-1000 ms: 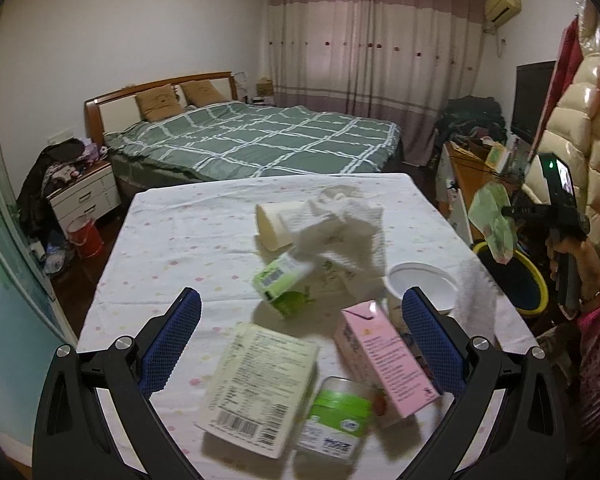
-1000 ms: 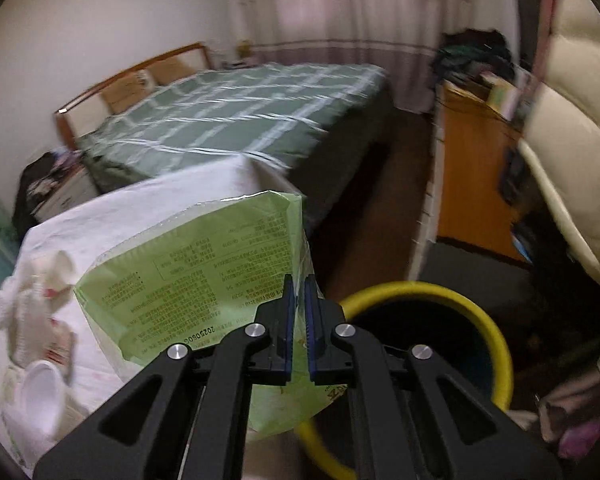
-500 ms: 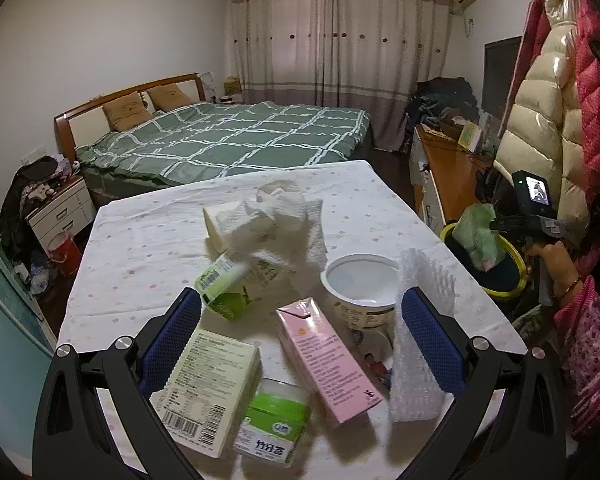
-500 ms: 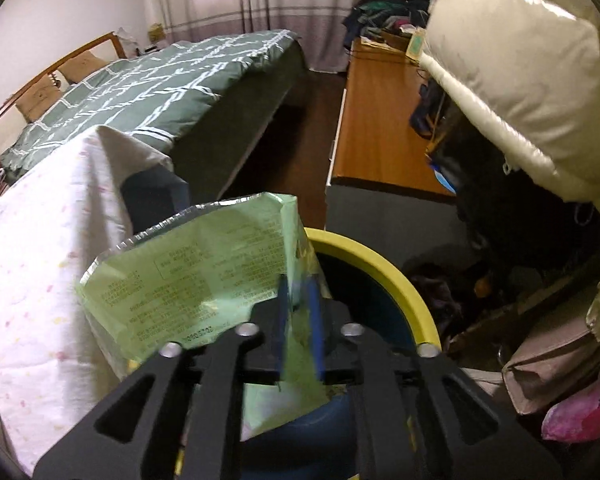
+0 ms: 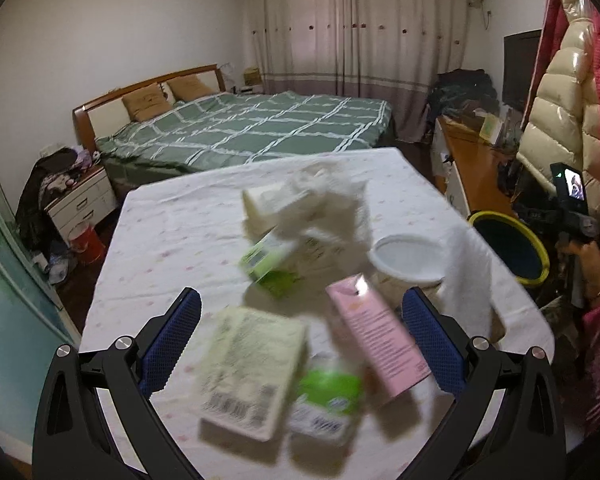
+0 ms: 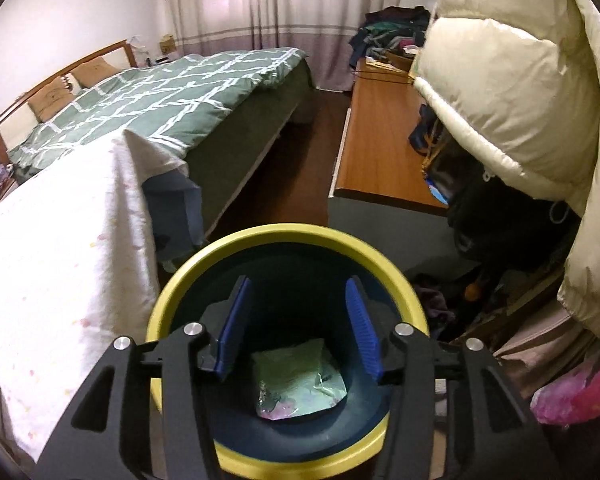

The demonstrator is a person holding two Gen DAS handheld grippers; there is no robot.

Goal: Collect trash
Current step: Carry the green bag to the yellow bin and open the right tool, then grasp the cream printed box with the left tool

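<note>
My right gripper (image 6: 298, 312) hangs over the yellow-rimmed dark bin (image 6: 284, 236); its jaws are opening with nothing between them. The light green wrapper (image 6: 300, 380) lies on the bin's bottom. In the left wrist view my left gripper (image 5: 300, 328) stands open above the table's trash: a pale flat packet (image 5: 252, 368), a green-lidded tub (image 5: 328, 404), a pink carton (image 5: 376, 336), a green-and-white carton (image 5: 268, 260), a white bowl (image 5: 410, 256) and crumpled tissue (image 5: 324, 200). The bin (image 5: 508, 244) stands at the table's right, with a hand (image 5: 588, 252) holding the right gripper beside it.
The white dotted tablecloth (image 5: 180, 232) hangs over the table's edge beside the bin. A green bed (image 5: 256, 128) lies beyond, a wooden desk (image 6: 380, 136) to the right. Puffy coats (image 6: 512, 76) hang close over the bin. A nightstand (image 5: 80, 200) stands at left.
The right gripper moved from beside the table to over the bin, opened, and the green wrapper dropped into the bin. The left gripper's view swung a little over the table trash.
</note>
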